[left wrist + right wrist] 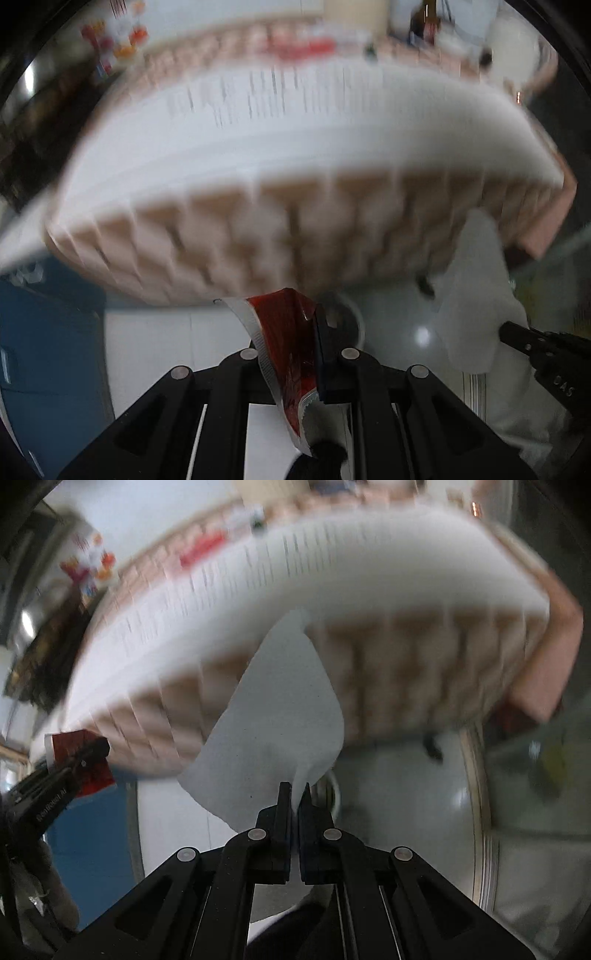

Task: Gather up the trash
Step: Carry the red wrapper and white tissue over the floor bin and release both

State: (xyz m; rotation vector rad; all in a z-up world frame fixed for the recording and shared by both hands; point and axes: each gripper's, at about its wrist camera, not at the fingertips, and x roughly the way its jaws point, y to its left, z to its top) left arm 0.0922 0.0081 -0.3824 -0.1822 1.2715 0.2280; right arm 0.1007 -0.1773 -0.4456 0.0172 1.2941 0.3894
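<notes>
Both pieces of trash are off the table and in hand. The left gripper [291,354] has its jaws clamped on a red and silver foil wrapper [286,354], pinched along one long edge so the crinkled strip sticks up past the tips; the same gripper shows at the left edge of the right wrist view, wrapper poking out. The right gripper [294,797] has its jaws nearly together on the lower corner of a white paper napkin [277,716], which fans upward, limp and slightly folded. Each is held by an edge, probably because thin flat litter offers little else to pinch, and such a grip should let it drop freely on release. Ahead lies the table [258,236], covered by a pinkish checked cloth that hangs over the near edge, with a large printed white sheet [295,122] spread on top. Blurred red and orange items sit along its far side. Below are a pale glossy floor [399,317], a blue panel [48,332] at left and a white rounded rim, possibly a bin, though blur prevents telling.
</notes>
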